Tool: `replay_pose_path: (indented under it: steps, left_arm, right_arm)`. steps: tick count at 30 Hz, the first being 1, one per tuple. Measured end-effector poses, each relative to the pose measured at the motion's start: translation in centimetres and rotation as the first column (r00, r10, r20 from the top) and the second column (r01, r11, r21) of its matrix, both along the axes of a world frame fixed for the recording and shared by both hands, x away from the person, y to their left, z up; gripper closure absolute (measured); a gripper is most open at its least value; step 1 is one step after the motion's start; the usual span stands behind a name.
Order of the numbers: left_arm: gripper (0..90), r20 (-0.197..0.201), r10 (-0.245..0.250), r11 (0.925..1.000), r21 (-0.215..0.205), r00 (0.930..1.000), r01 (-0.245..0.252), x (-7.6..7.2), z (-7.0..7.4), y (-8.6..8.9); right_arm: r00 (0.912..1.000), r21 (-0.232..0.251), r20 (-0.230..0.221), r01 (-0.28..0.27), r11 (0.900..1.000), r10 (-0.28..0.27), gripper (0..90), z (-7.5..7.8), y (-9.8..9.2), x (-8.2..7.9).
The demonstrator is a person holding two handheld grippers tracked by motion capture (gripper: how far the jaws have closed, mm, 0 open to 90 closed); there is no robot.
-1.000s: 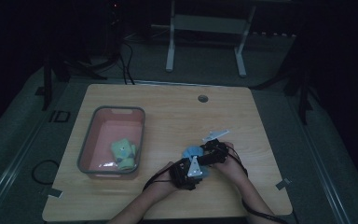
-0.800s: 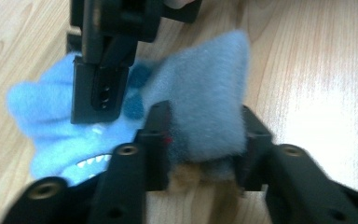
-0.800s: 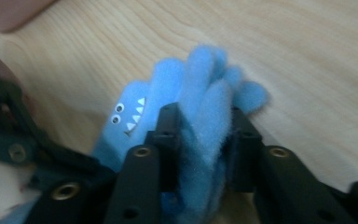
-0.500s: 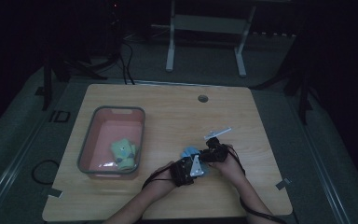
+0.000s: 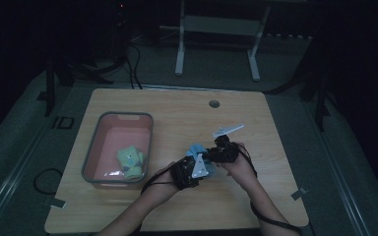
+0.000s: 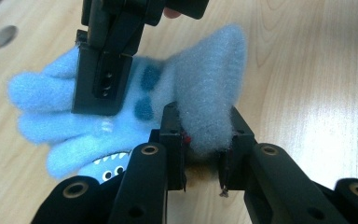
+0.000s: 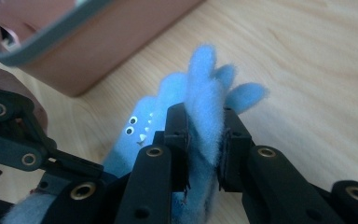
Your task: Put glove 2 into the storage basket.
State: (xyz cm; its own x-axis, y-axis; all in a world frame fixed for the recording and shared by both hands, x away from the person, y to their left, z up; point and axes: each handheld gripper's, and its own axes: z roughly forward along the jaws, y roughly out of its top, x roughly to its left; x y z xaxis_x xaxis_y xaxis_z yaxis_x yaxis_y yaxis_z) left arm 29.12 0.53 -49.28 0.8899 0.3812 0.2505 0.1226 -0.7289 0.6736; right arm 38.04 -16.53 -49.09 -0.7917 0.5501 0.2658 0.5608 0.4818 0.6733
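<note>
High view shows the blue fleece glove (image 5: pixel 195 149) near the worktop's (image 5: pixel 177 110) front edge, pinched by both our left gripper (image 5: pixel 191 169) and right gripper (image 5: pixel 220 149); we should lift evenly, keeping it spread, toward the pink bin (image 5: pixel 97 146).

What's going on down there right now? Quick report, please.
Left gripper and right gripper both clamped on the blue fuzzy glove, above the table. Nothing in the way.
</note>
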Motion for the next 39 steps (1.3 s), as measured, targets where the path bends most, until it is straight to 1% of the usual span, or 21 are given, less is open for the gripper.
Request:
replay_pose_path:
  steps: [2, 5, 7, 9, 13, 16, 20, 21, 26, 29, 30, 32, 39]
  left_arm:
    - [75.5, 0.004, 0.007, 1.0, 0.0, 1.0, -0.007, -0.1, 0.5, 0.4]
    - [75.5, 0.019, 0.014, 0.9998, 0.012, 0.9997, -0.014, -0.3, 1.4, 1.1]
    - [75.5, 0.028, 0.027, 0.9996, 0.011, 0.9993, -0.027, -0.4, 1.8, 1.6]
    - [75.5, 0.036, 0.031, 0.9992, 0.024, 0.9989, -0.032, -0.5, 2.3, 2.2]
    - [75.5, 0.043, 0.049, 0.9982, 0.032, 0.9979, -0.05, -0.6, 3.0, 3.3]
    - [75.5, 0.049, 0.063, 0.9972, 0.037, 0.9968, -0.065, -0.7, 3.5, 4.2]
    - [75.5, 0.052, 0.086, 0.9955, 0.034, 0.9949, -0.088, -0.9, 4.1, 5.6]
    - [75.5, 0.052, 0.092, 0.9951, 0.03, 0.9944, -0.094, -0.9, 4.1, 5.8]
    - [75.5, 0.062, 0.119, 0.9918, 0.039, 0.9909, -0.122, -1.1, 4.4, 7.5]
    - [75.5, 0.063, 0.134, 0.9896, 0.044, 0.989, -0.137, -1.2, 4.6, 8.4]
    - [75.5, 0.057, 0.142, 0.9886, 0.043, 0.9882, -0.144, -1.2, 4.6, 8.9]
    - [75.5, 0.06, 0.153, 0.9867, 0.046, 0.9863, -0.156, -1.2, 4.7, 9.5]
    - [75.5, 0.047, 0.201, 0.9785, 0.038, 0.9785, -0.203, -1.7, 4.2, 12.4]
  right_arm:
    - [0.9999, 0.006, 0.014, -0.007, 1.0, 0.007, 77.2, 0.7, 0.5, 0.0]
    - [0.9996, 0.006, 0.022, -0.016, 1.0, 0.016, 77.2, 1.4, 1.2, 0.1]
    - [0.9994, 0.009, 0.023, -0.027, 1.0, 0.027, 77.2, 1.8, 1.7, 0.1]
    - [0.9991, 0.011, 0.026, -0.034, 0.999, 0.034, 77.1, 2.2, 2.4, 0.2]
    - [0.9981, 0.009, 0.039, -0.047, 0.999, 0.047, 77.2, 3.0, 3.8, 0.4]
    - [0.9975, 0.013, 0.041, -0.058, 0.998, 0.058, 77.2, 3.6, 5.0, 0.5]
    - [0.9962, 0.016, 0.045, -0.075, 0.997, 0.074, 77.1, 4.0, 6.2, 0.7]
    - [0.9956, 0.015, 0.046, -0.082, 0.996, 0.082, 77.1, 4.1, 6.7, 0.8]
    - [0.9934, 0.009, 0.051, -0.103, 0.995, 0.103, 77.1, 4.5, 8.6, 1.0]
    - [0.9912, 0.001, 0.055, -0.121, 0.993, 0.121, 77.1, 4.8, 10.0, 1.1]
    - [0.991, 0.001, 0.055, -0.122, 0.992, 0.122, 77.1, 4.8, 10.3, 1.1]
    - [0.9897, 0.003, 0.055, -0.132, 0.991, 0.132, 77.2, 4.9, 11.4, 1.3]
    - [0.985, -0.007, 0.05, -0.165, 0.986, 0.165, 77.2, 4.8, 14.9, 1.3]
